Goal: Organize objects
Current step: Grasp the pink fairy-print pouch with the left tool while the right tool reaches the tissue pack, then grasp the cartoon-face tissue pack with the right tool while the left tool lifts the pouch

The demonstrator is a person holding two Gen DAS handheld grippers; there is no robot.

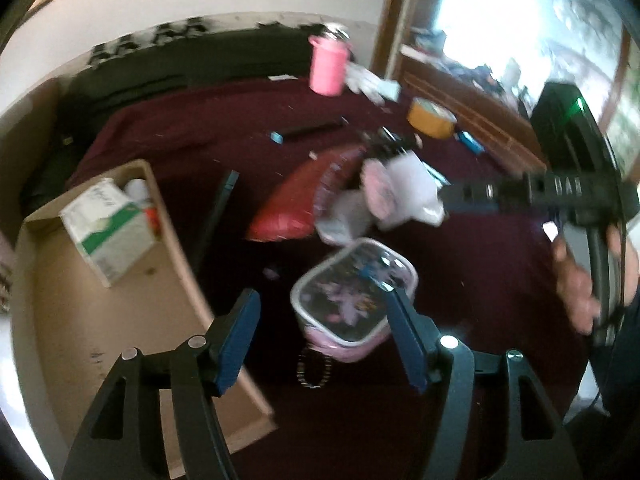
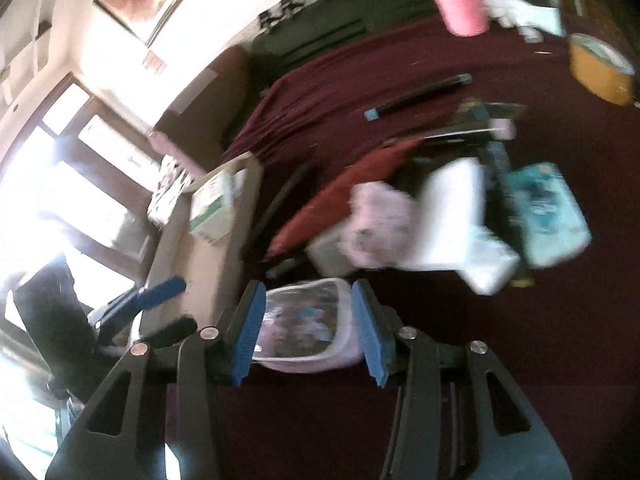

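Note:
A clear pouch with pink trim (image 1: pixel 352 300) lies on the maroon cloth. My left gripper (image 1: pixel 324 312) is open above it, fingers either side, not touching. In the right wrist view the same pouch (image 2: pixel 304 320) sits between the open fingers of my right gripper (image 2: pixel 308 312). A cardboard box (image 1: pixel 80 320) stands at the left with a green-and-white carton (image 1: pixel 108 228) in it. A red pouch (image 1: pixel 296 200) and pale pink and white packets (image 1: pixel 392 196) lie in a pile behind. My right gripper also shows in the left wrist view (image 1: pixel 452 196), near the packets.
A pink cup (image 1: pixel 328 64), a yellow tape roll (image 1: pixel 432 116), a dark pen with a blue cap (image 1: pixel 308 132) and a teal packet (image 2: pixel 548 212) lie further back. A black bead bracelet (image 1: pixel 314 368) lies near the pouch. A window is at the right.

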